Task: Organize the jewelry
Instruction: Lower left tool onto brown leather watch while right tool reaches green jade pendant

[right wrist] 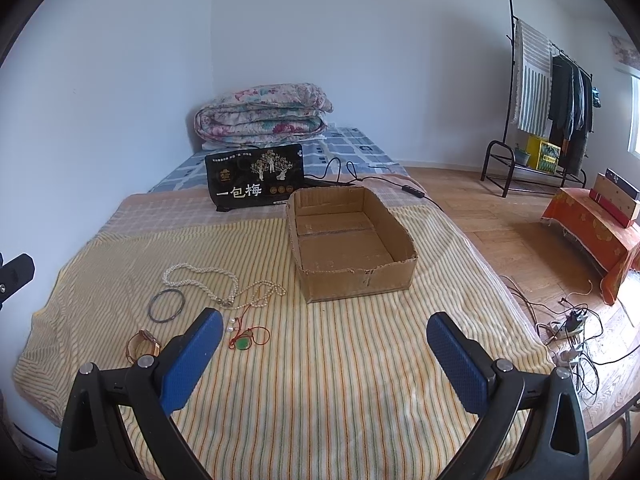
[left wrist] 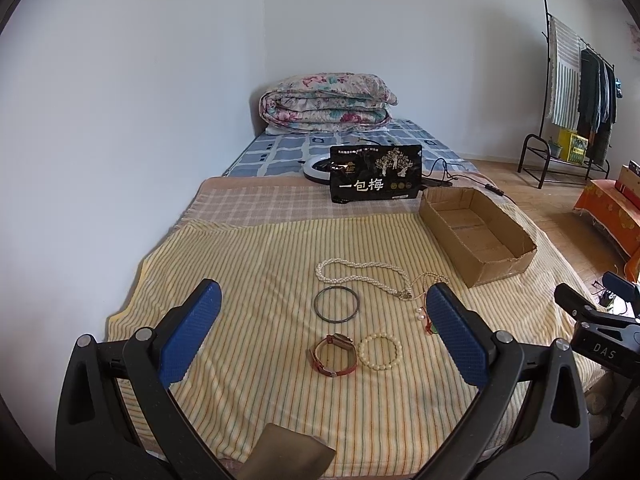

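Jewelry lies on a yellow striped towel (left wrist: pixel 260 264) on the bed: a pearl necklace (left wrist: pixel 360 272), a dark bangle (left wrist: pixel 336 305), a red-strap watch (left wrist: pixel 334 356), a bead bracelet (left wrist: pixel 380 351) and a red cord with a green pendant (right wrist: pixel 242 344). An empty cardboard box (left wrist: pixel 476 232) stands at the right; it also shows in the right wrist view (right wrist: pixel 348 240). My left gripper (left wrist: pixel 320 316) is open above the watch and bangle, holding nothing. My right gripper (right wrist: pixel 324 344) is open and empty over bare towel in front of the box, with the jewelry to its left.
A black snack bag (left wrist: pixel 376 178) stands behind the towel, with a ring light and cable behind it. A folded floral quilt (left wrist: pixel 326 102) lies at the bed's head. A clothes rack (right wrist: pixel 548 112), an orange-covered stand (right wrist: pixel 596 232) and a power strip with cables (right wrist: pixel 572 328) are on the floor to the right.
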Demonstrator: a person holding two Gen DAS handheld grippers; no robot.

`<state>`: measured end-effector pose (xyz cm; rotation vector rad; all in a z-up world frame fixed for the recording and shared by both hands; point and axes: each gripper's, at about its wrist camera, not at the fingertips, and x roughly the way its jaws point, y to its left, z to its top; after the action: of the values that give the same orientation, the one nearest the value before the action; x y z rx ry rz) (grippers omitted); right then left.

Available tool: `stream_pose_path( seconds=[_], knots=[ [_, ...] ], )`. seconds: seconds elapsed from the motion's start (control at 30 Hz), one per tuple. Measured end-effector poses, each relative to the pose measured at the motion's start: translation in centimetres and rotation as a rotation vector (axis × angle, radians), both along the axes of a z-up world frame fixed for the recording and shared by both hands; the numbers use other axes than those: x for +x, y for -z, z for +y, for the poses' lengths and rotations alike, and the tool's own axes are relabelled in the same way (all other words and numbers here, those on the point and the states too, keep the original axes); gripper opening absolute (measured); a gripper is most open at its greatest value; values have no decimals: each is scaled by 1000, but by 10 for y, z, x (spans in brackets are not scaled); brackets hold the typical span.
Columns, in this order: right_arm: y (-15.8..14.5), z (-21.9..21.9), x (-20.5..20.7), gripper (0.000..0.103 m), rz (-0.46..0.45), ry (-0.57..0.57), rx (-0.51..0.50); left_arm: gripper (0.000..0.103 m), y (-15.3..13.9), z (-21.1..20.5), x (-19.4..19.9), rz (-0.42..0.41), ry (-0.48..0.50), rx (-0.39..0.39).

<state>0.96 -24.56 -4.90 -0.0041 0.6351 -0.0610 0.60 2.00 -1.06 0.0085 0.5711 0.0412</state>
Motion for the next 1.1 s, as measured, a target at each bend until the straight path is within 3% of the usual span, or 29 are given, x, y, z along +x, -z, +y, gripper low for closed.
stream_pose_path(
  seconds=[0.3,0.5,0.57,0.63,0.77,0.9,0.97,1.1],
  knots=[
    [8,-3,11,103,40,0,4,103,13,38,22,90,-15,-27],
    [37,-19,31,102,178,-17,101,103,40,70,33,180,-24,-98],
    [44,-21,33,88,205,-38,125,103,48,74,35,195,-20,-111],
    [51,-18,34,83,217,-56,111,103,55,73,35,201,4,-104],
    [63,-9,41,83,244,-112,91,93,61,62,33,201,57,-68],
    [70,5,52,83,270,-186,34,82,69,53,40,259,98,-56],
    [71,9,58,78,279,-218,30,74,74,46,46,288,133,-42],
    [80,21,74,75,318,-303,17,74,86,34,61,344,162,-20]
  ],
)
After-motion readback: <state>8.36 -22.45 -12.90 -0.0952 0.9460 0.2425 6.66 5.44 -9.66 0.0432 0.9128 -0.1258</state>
